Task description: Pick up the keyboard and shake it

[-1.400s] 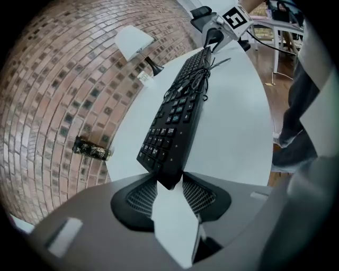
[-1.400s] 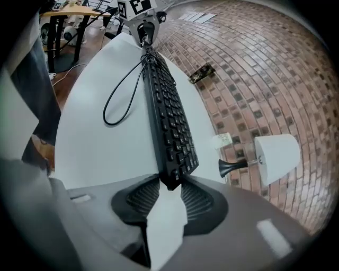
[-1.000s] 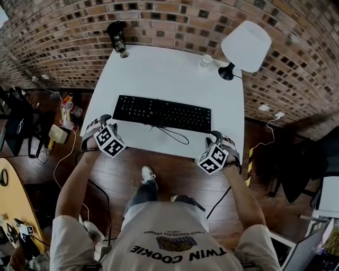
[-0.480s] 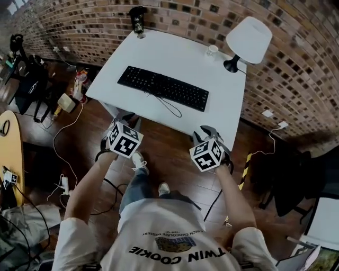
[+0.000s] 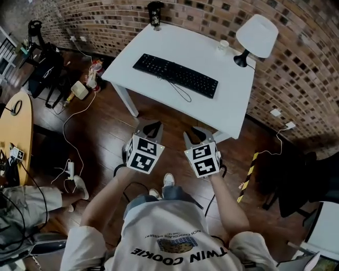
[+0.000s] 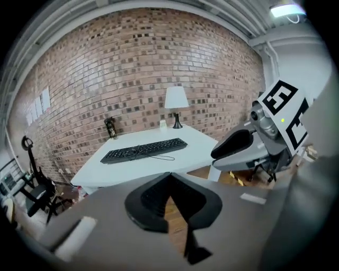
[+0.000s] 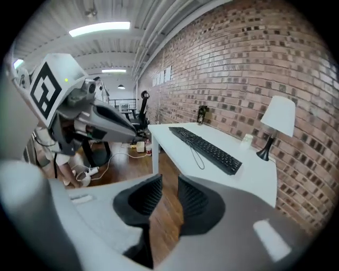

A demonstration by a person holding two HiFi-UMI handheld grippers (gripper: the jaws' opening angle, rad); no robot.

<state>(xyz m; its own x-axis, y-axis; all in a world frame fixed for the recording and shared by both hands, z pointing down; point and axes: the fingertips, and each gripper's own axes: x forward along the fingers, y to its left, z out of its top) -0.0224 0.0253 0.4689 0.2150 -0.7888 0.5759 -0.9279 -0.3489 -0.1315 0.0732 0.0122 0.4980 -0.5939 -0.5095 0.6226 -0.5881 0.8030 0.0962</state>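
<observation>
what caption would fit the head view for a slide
Left gripper shut, right gripper closing empty, both short of the black rectangular keyboard on the white table

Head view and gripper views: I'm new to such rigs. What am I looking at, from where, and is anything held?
A person holds a two-jaw gripper in each hand. The head view looks down from a camera on their head; the other two cameras ride on the grippers, looking along the jaws. The left gripper is shut and empty; the right gripper is closing its jaws on nothing. Both hang over the wooden floor, short of the white table. On it stand a black keyboard, a white lamp, a dark cup and a small pale cup. Nothing is held.
</observation>
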